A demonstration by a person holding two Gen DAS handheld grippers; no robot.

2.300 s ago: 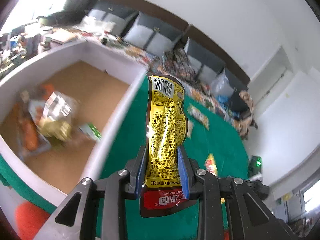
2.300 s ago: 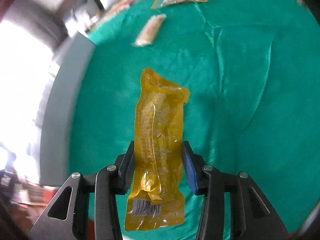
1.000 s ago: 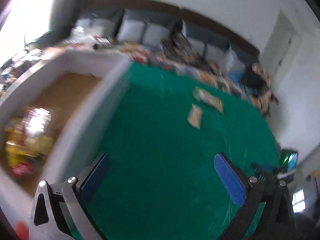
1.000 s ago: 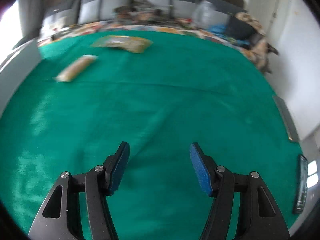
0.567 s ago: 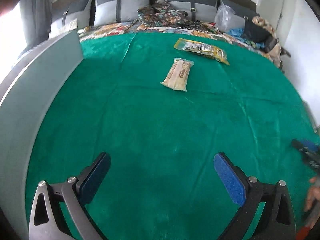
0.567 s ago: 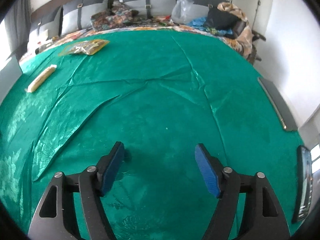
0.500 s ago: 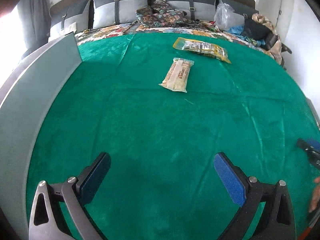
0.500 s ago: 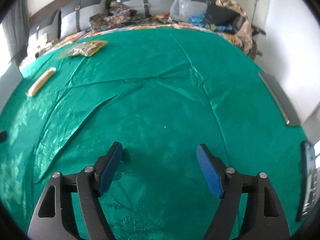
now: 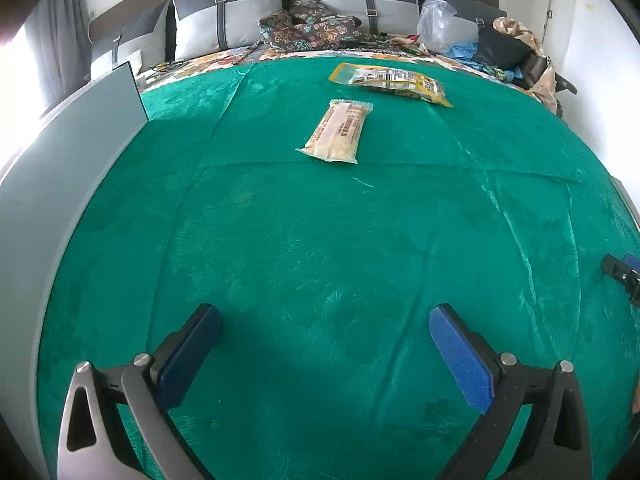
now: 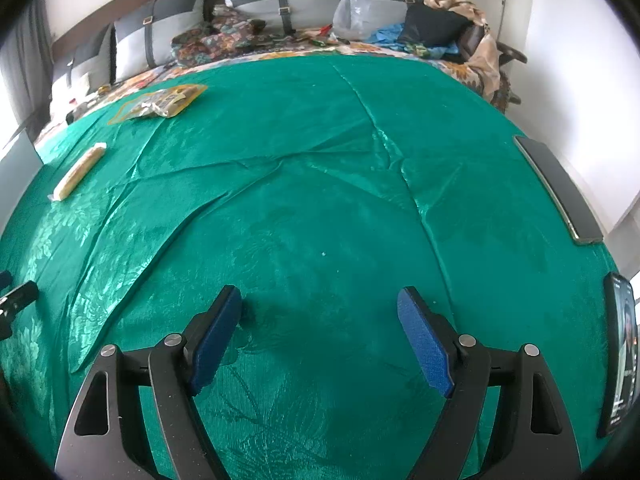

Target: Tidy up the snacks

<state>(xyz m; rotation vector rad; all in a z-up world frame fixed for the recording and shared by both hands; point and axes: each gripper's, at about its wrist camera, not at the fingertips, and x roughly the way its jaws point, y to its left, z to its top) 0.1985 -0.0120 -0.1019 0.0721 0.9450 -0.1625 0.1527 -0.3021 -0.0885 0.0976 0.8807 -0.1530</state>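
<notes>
Both snacks gone from grippers; only right view shows phone [image 10: 622, 356].

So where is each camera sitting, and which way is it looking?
Left wrist: rides the left gripper, looks down across the green cloth, box wall on its left; its open jaws show.
Right wrist: rides the right gripper, faces the same cloth further right; its open jaws show.
Both see the beige snack bar and yellow packet.
</notes>
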